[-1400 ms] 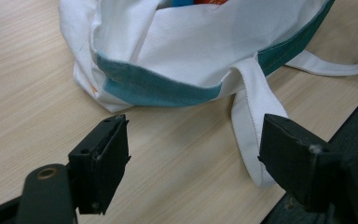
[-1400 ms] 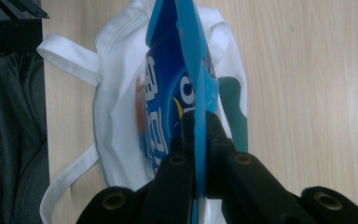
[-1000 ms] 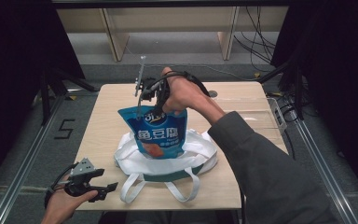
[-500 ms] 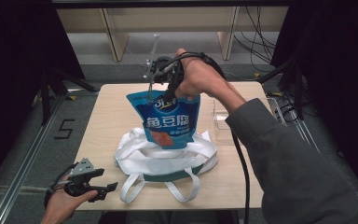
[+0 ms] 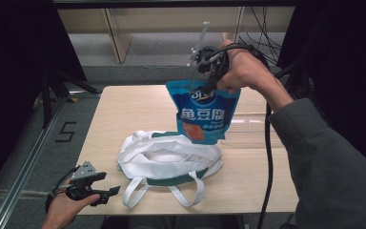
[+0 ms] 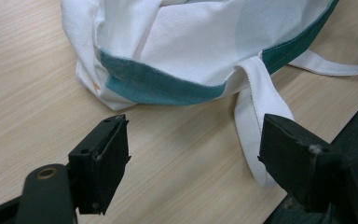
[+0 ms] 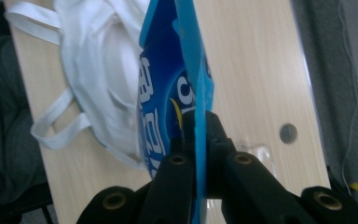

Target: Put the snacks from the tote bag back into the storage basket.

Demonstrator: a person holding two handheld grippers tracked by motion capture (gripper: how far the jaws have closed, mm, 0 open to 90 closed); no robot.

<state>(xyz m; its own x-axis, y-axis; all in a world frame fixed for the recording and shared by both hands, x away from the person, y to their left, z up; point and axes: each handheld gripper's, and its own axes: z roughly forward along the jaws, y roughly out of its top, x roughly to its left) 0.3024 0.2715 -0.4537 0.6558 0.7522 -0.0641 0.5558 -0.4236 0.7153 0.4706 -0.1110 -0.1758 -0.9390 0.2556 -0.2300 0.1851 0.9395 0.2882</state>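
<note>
One blue snack pouch hangs in the air above a light wooden table, pinched by its top seam in the right gripper, whose jaws are clamped tight on the flat blue edge, as the right gripper view shows. The pouch hangs upright, its long axis running top to bottom, its printed face with white characters turned toward the person's side of the table, its orange-marked lower end just above the far rim of the bag below. One white tote bag with a green band lies slumped on the table, mouth open upward, its two white handle loops spread toward the near edge. One clear plastic holder sits on the table behind and to the right of the pouch, partly hidden by it. The left gripper rests low at the near left corner of the table, well apart from the pouch, its jaws spread wide with nothing between them; in the left gripper view they frame bare tabletop, with the bag's green band and one handle strap just ahead. A black cable trails down from the right gripper along the person's grey sleeve. Shelving and dark curtains stand beyond the table.
</note>
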